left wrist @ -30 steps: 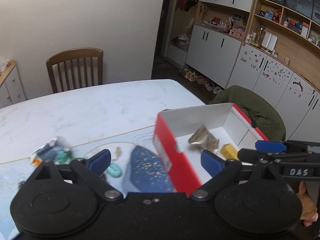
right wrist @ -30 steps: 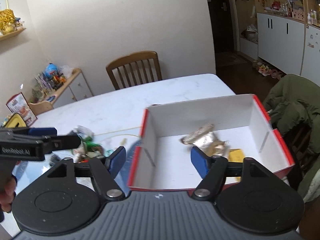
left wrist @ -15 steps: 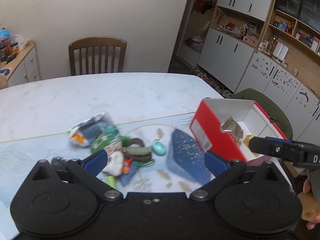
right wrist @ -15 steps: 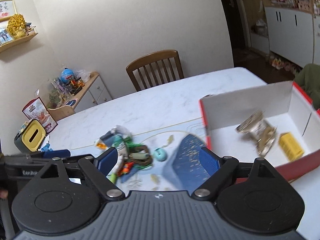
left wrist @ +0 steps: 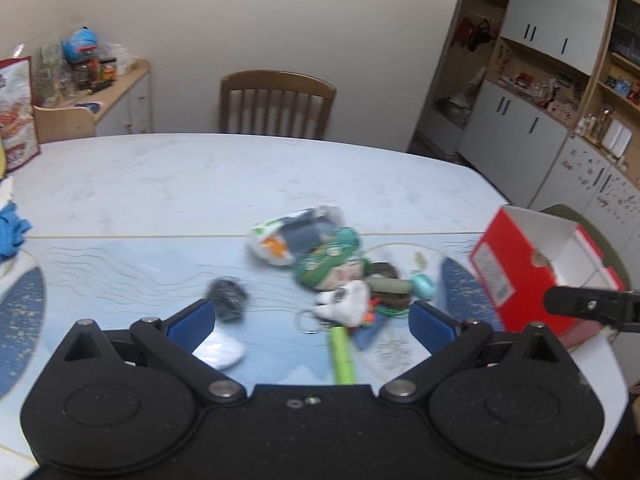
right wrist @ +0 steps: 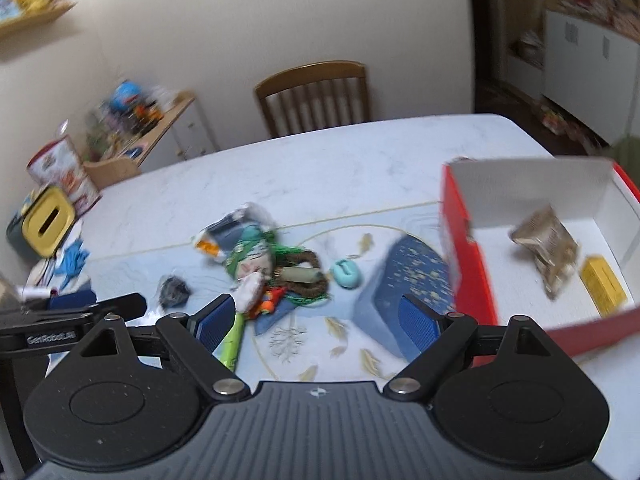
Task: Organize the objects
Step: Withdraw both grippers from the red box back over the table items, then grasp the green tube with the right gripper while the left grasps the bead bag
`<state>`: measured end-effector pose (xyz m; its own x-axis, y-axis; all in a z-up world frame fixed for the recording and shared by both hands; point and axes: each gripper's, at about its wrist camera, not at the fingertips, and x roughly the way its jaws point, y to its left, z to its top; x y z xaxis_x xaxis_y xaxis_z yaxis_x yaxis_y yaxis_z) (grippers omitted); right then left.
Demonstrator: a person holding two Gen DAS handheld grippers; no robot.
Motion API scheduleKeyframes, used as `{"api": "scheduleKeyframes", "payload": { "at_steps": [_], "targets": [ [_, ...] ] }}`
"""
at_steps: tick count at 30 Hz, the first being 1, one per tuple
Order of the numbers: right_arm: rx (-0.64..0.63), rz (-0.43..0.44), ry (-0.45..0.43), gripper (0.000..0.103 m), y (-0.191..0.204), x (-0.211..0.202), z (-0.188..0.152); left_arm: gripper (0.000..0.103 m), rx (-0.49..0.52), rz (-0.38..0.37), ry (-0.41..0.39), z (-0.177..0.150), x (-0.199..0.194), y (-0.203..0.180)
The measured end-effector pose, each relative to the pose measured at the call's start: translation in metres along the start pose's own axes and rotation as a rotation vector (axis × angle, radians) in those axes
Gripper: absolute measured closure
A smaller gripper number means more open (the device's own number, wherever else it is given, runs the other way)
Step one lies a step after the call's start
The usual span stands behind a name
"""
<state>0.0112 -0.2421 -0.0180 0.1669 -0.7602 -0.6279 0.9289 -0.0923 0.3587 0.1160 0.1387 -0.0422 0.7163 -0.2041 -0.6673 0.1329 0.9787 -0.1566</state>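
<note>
The worktop (left wrist: pixel 240 176) is pale marbled stone, smooth and rounded at its far edge, with a glossy light-blue mat (left wrist: pixel 120 276) bearing dark blue patches over its near half. In the left wrist view, at nine o'clock, a crumpled blue cloth (left wrist: pixel 10 228) lies at the edge. A small dark knobbly lump (left wrist: pixel 226 294) sits at about seven o'clock from the main heap, apart from it.

The heap of small things (left wrist: pixel 340 276) lies mid-mat: a crinkly clear packet (left wrist: pixel 298 236) with orange and white print at its eleven o'clock, a round green-capped toy (left wrist: pixel 326 266) at its centre, a soft white piece below that, a brown ring, and a smooth green tube (left wrist: pixel 342 354) jutting toward six o'clock. A teal egg-shaped thing (left wrist: pixel 422 284) rests just beside the heap at three o'clock.

The left claw (left wrist: pixel 310 320) hangs over the heap's near side, blue pads spread wide, holding nothing. The right claw (right wrist: pixel 316 322) is likewise spread wide and empty, above the mat between the heap and the box.

At three o'clock stands a cardboard box (left wrist: pixel 496 264), red outside, white inside, square-cornered. The left view shows mostly its red end wall with a label; the right wrist view looks down inside, showing a crumpled brownish foil packet (right wrist: pixel 546 246) and a small yellow block (right wrist: pixel 604 286) on the floor of the box (right wrist: pixel 468 264). Only the right view shows a yellow-lidded bin (right wrist: pixel 46 224) at nine o'clock. Both views are somewhat blurred.
</note>
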Motion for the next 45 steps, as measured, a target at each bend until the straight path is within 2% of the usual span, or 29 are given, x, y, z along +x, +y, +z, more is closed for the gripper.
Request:
{"api": "scheduleKeyframes", "payload": {
  "at_steps": [2, 6, 11, 15, 23, 28, 31, 35, 41, 43, 45],
  "targets": [
    [-0.044, 0.026, 0.017, 0.014, 0.011, 0.007, 0.001, 0.000, -0.012, 0.011, 0.016, -0.001, 0.003, 0.008],
    [-0.134, 0.043, 0.045, 0.014, 0.032, 0.029, -0.001, 0.000, -0.105, -0.010, 0.072, -0.006, 0.017, 0.031],
    [-0.252, 0.065, 0.088, 0.014, 0.058, 0.063, -0.013, 0.000, -0.144, 0.050, 0.096, -0.014, 0.035, 0.050],
    [-0.320, 0.062, 0.133, 0.014, 0.076, 0.091, -0.025, 0.001, -0.206, 0.080, 0.151, -0.018, 0.054, 0.064],
    [-0.310, 0.048, 0.218, 0.015, 0.094, 0.136, -0.035, 0.001, -0.258, 0.132, 0.198, -0.018, 0.078, 0.076],
    [-0.324, 0.023, 0.242, 0.020, 0.103, 0.151, -0.038, 0.008, -0.264, 0.160, 0.226, -0.022, 0.088, 0.080],
    [-0.314, -0.011, 0.253, 0.028, 0.104, 0.158, -0.040, 0.015, -0.316, 0.152, 0.251, -0.022, 0.096, 0.084],
    [-0.285, -0.015, 0.280, 0.042, 0.102, 0.164, -0.041, 0.020, -0.309, 0.171, 0.244, -0.022, 0.097, 0.084],
    [-0.281, -0.008, 0.300, 0.062, 0.102, 0.167, -0.043, 0.037, -0.277, 0.173, 0.245, -0.021, 0.096, 0.080],
    [-0.286, -0.013, 0.296, 0.065, 0.102, 0.167, -0.043, 0.042, -0.275, 0.170, 0.248, -0.021, 0.096, 0.079],
    [-0.288, -0.011, 0.293, 0.070, 0.103, 0.167, -0.043, 0.053, -0.276, 0.160, 0.249, -0.020, 0.095, 0.078]
  ]
}}
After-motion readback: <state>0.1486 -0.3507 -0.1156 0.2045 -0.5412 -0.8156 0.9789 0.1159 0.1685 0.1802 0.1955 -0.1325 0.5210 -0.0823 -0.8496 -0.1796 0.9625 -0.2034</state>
